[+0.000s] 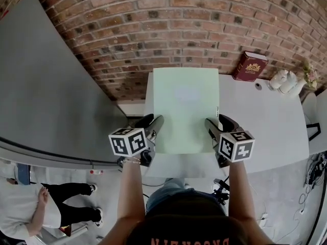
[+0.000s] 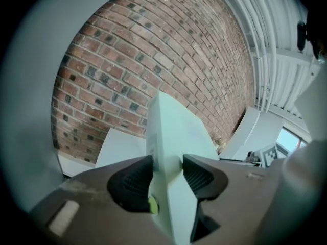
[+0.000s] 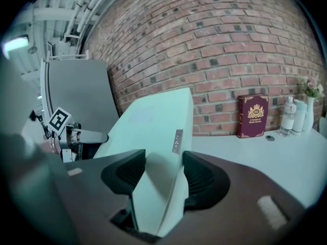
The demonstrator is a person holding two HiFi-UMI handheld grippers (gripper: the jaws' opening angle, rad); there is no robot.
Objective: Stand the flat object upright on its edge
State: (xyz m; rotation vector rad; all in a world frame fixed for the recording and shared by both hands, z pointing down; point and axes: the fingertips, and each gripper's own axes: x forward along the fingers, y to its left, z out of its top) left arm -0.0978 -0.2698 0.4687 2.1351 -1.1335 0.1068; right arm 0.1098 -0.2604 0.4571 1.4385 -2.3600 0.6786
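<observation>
A pale green flat box (image 1: 186,108) hangs over the white table (image 1: 265,121), gripped at its near end from both sides. My left gripper (image 1: 155,129) is shut on its left edge, and my right gripper (image 1: 214,129) is shut on its right edge. In the left gripper view, the box (image 2: 176,131) is pinched between the black pads of the left gripper (image 2: 167,175) and rises toward the brick wall. In the right gripper view, the right gripper (image 3: 163,175) clamps the box (image 3: 153,121) across its thin side, which carries a small label. Whether the far end touches the table is hidden.
A red book (image 1: 250,66) leans against the brick wall at the back right, with white bottles (image 1: 283,80) and a small flower vase (image 1: 310,75) beside it. A grey panel (image 1: 46,86) stands at the left. A person (image 1: 30,208) stands on the floor at the lower left.
</observation>
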